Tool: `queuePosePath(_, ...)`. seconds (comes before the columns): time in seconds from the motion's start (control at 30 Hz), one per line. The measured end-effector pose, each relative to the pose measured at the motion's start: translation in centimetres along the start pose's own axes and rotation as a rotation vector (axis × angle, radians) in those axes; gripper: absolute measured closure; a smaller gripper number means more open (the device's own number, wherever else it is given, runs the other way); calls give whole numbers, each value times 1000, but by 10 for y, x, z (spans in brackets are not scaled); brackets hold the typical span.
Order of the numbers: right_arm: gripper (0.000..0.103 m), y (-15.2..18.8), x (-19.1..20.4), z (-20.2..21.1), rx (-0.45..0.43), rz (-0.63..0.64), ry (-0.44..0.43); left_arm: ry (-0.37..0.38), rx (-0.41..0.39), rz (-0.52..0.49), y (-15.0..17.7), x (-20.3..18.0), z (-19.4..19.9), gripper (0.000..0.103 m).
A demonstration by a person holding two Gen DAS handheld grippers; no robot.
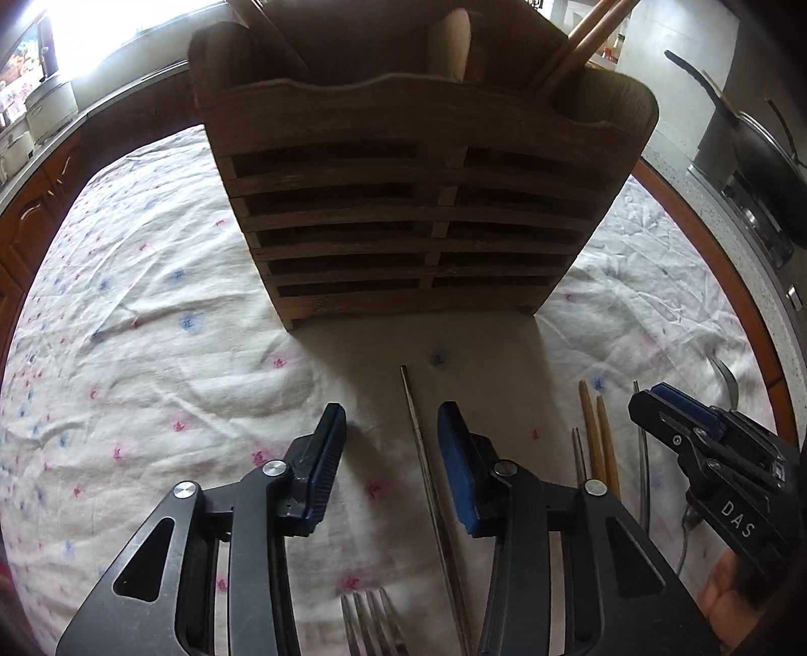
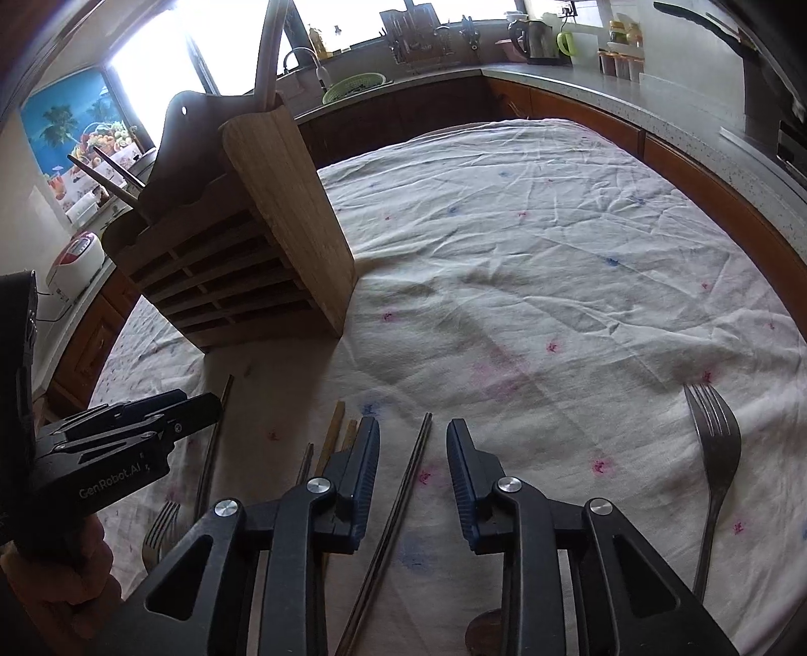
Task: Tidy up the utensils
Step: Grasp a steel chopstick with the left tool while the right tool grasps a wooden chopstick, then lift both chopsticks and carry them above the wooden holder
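Closest to the left hand-held gripper (image 1: 391, 421), a steel fork (image 1: 370, 623) lies on the tabletop below its wide-open blue-padded fingers (image 1: 323, 467), tines pointing forward. A long thin metal chopstick (image 1: 428, 479) runs between those fingers, nearer the right one, touching neither as far as the view shows. Off to that gripper's right lie two pale wooden chopsticks (image 1: 600, 444), side by side, with more thin metal sticks beside them.

The right hand-held gripper (image 2: 413, 439) also stands wide open and holds nothing. A pair of dark metal chopsticks (image 2: 398, 514) lies on the cloth between its fingers. To its right, well apart, a second steel fork (image 2: 713, 454) lies with tines pointing away. To its left lie wooden chopsticks (image 2: 334, 434), and beyond them the left gripper comes into view.

Everything rests on a wrinkled white cloth with small pink and blue flowers (image 1: 151, 328) covering the tabletop.

Farther ahead of both grippers stands a slatted wooden utensil holder (image 1: 413, 202), upright on the cloth. Two wooden chopsticks (image 1: 580, 43) lean out of its right compartment, and a pale wooden handle (image 1: 449, 43) rises from the middle.
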State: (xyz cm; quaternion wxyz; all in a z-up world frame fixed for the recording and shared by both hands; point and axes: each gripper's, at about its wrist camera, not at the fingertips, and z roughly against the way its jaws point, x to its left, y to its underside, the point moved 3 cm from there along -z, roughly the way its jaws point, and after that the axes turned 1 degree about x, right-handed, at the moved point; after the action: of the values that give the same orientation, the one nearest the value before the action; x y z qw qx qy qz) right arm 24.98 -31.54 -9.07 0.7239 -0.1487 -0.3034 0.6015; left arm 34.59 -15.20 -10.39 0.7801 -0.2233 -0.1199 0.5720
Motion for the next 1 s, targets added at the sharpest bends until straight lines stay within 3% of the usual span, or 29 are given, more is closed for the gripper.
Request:
queuePosePath(0.13,77,1,4,-7,7,39,16,-40,-16,-47,-1,-8,-4,74)
queuePosePath(0.27,84,0,9,-11,1,87,54,-32,-23,-76,-1,-16,-4,95)
queuePosePath(0.4,94,1,11,-11,-8,129,99,-39,-34,-77,-2,-20,-6,97)
queuePosePath(0.5,97,1,6,-8,-8,88,50,-9,-34,-48,0,-15,-2,98)
queuePosePath(0.6,100,-2,2,0,-16,44,-8,70,-43,-3,2,-10,11,99)
queuePosePath(1.0,100,-13,16,61,-119,19,-144,185,-179,61,21,10,97,99)
